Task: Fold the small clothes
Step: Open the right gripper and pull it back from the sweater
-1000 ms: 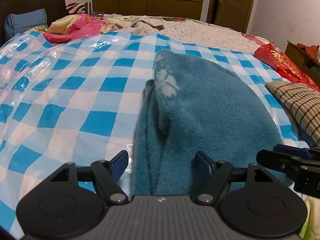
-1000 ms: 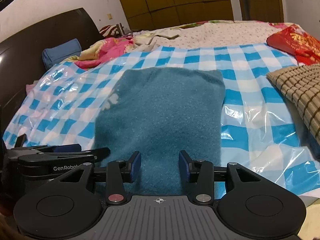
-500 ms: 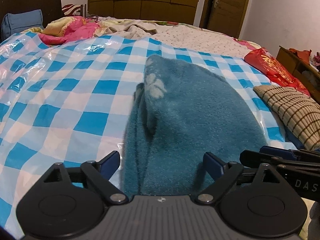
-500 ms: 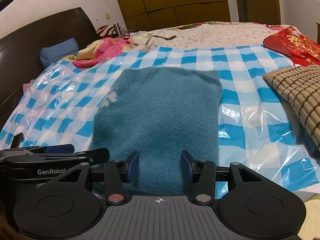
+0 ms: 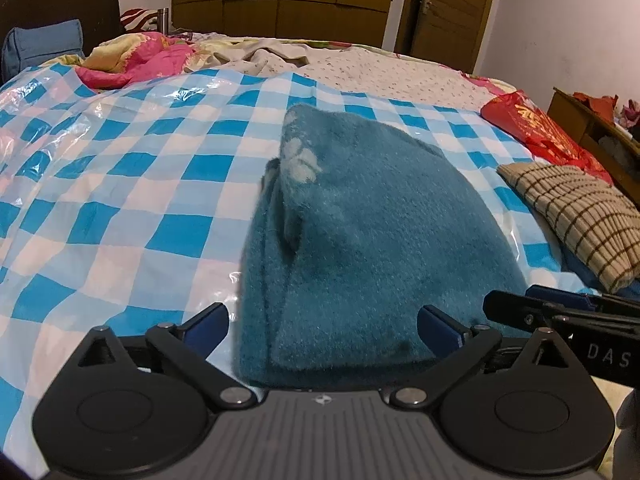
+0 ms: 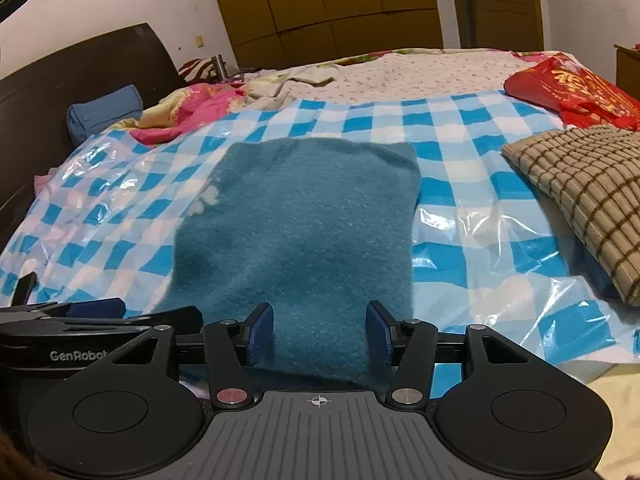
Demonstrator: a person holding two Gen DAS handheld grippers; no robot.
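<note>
A fluffy teal garment (image 5: 380, 220) lies folded on the blue-and-white checked sheet (image 5: 120, 200), with a pale paw print (image 5: 298, 160) on its left fold. My left gripper (image 5: 322, 322) stands at the garment's near left corner. Its jaws are opening wide, with the cloth's edge between them and the pads off it. In the right wrist view the same garment (image 6: 304, 220) shows as a flat rectangle. My right gripper (image 6: 319, 332) is at its near edge, jaws opening, with cloth between them and the pads clear of it. Each gripper shows in the other's view, side by side.
A brown plaid folded cloth (image 6: 580, 200) lies right of the garment, with a red bag (image 6: 568, 88) behind it. Pink bedding (image 5: 136, 60) and a blue pillow (image 5: 40, 48) lie at the far left by the dark headboard (image 6: 80, 72). The bed edge runs close below both grippers.
Both grippers' jaws have spread wider apart around the garment's near edge. The garment lies as it did.
</note>
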